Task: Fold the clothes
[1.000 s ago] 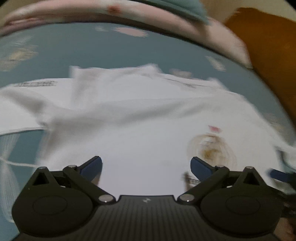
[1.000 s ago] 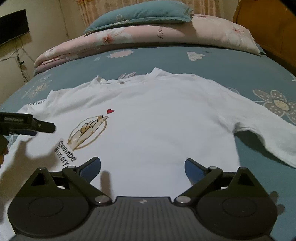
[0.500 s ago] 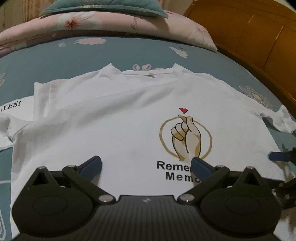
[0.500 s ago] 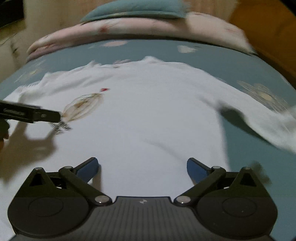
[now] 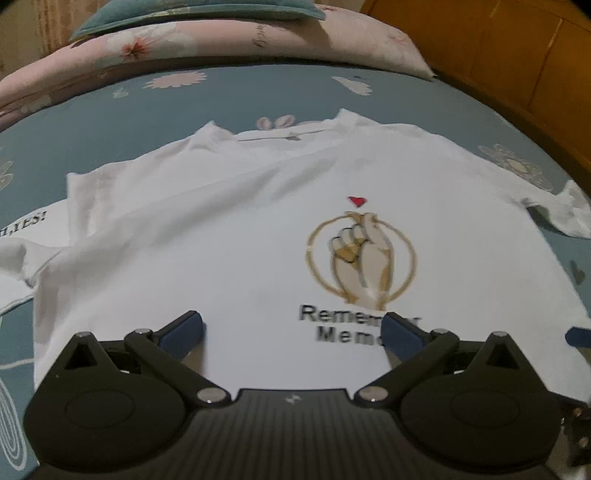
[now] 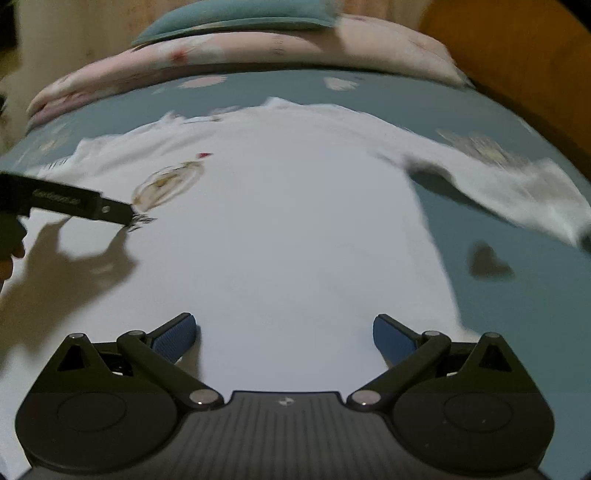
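White cotton T-shirt [image 5: 207,236] lies spread flat, front up, across the middle of the bed, its neckline toward the pillows at the bed's head edge and its hem toward the foot edge. Its chest carries a printed hand inside a gold ring [image 5: 360,258] with a small red heart [image 5: 357,201] above and black lettering [image 5: 343,325] below, partly hidden behind a finger of the tool. One short sleeve [image 6: 532,192] reaches out toward the bed's right edge with a fold and a shadow beneath it; the other sleeve [image 5: 22,236], printed with black letters, lies toward the left edge.

Over the hem hangs the left tool [image 5: 291,328], jaws wide apart with nothing between its blue pads [image 5: 184,326]. The right tool [image 6: 284,332] hovers over the plain right half of the shirt, likewise spread wide and empty; this view is smeared by motion. From the right wrist view the left tool shows as a dark bar at the left, casting a shadow on the cloth.

Under the shirt is a teal bedsheet with pale flower prints [image 5: 110,125]. At the head edge lies a pink floral quilt roll [image 5: 221,37] with a teal pillow [image 5: 192,11] on top. An orange-brown wooden headboard [image 5: 517,55] stands by the bed's right corner.
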Action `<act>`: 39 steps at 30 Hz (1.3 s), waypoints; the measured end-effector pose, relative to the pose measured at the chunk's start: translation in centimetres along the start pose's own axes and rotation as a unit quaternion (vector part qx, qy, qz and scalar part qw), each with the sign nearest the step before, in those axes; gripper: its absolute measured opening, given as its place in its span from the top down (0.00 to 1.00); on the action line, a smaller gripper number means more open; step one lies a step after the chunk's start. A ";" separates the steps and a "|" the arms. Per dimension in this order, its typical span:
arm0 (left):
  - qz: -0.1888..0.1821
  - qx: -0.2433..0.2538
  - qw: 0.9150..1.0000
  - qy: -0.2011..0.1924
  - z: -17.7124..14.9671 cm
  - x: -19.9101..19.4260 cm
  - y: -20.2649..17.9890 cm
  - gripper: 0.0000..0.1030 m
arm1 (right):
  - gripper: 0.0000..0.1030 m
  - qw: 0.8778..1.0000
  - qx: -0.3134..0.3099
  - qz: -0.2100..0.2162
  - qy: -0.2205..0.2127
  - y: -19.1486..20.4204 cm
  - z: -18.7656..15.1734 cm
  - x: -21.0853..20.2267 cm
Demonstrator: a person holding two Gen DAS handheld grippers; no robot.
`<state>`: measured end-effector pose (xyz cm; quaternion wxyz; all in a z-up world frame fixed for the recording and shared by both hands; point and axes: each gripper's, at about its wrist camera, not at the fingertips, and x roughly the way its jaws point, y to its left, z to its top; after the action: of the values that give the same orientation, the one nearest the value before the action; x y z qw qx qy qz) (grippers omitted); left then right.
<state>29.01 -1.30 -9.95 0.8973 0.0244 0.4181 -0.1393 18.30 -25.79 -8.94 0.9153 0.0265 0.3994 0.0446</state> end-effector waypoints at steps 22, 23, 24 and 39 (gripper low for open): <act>-0.079 0.092 0.992 -0.039 -1.5 1.2 -4.1 0.01 | 0.16 0.988 0.146 0.030 -0.030 -9.5 1.2 -3.6; -0.081 0.088 0.992 -0.040 -1.4 1.2 -4.0 0.01 | 0.16 0.984 0.175 0.014 -0.043 -11.8 1.5 -4.3; -0.082 0.084 0.992 -0.039 -1.3 1.2 -3.9 0.01 | 0.16 0.977 0.204 -0.003 -0.057 -14.2 1.7 -4.9; -0.078 0.083 0.992 -0.048 -1.5 1.4 -3.7 0.01 | 0.41 0.843 0.517 -0.038 -0.142 -33.2 -2.1 -3.9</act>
<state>27.78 -4.91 -11.70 0.8973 0.0595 0.3625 -0.2446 16.14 -59.16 -10.27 0.8169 0.4863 0.2306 -0.2073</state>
